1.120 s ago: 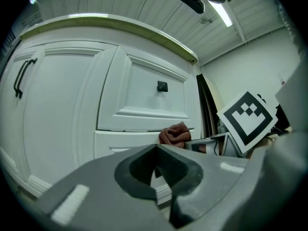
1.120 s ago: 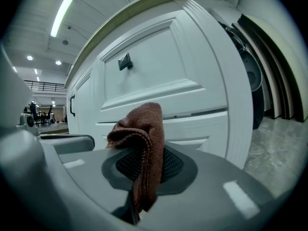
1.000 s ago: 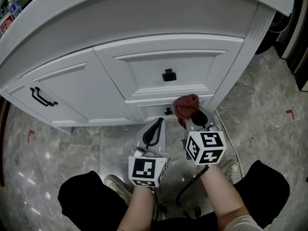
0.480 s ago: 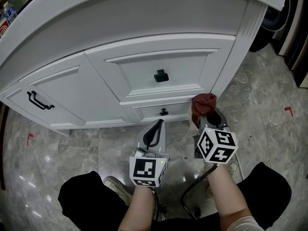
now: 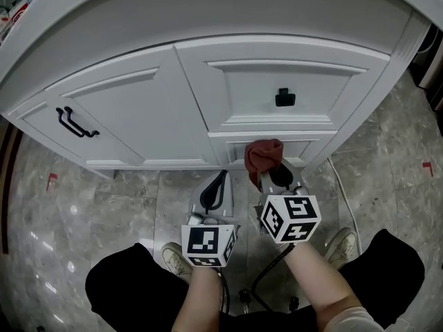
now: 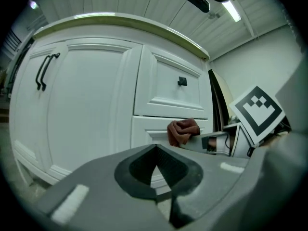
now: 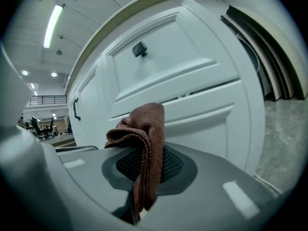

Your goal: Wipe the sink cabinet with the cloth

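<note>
Right gripper view: the brown cloth (image 7: 143, 143) was seen clamped between the jaws of the right gripper (image 7: 139, 182), with its bunched end sticking up at 12 o'clock. In the head view it was located at the lower drawer front (image 5: 308, 144) of the white sink cabinet (image 5: 138, 109) — about 6 o'clock from the black knob (image 5: 284, 97); contact could not be confirmed. The left gripper (image 5: 218, 183) was positioned at 9 o'clock of the right one, jaws closed together on nothing, apart from the cabinet.

The cloth (image 5: 265, 159) is rust-brown, the sink cabinet (image 5: 138, 116) white with black handles (image 5: 284, 97), the floor (image 5: 97, 209) marbled grey.
</note>
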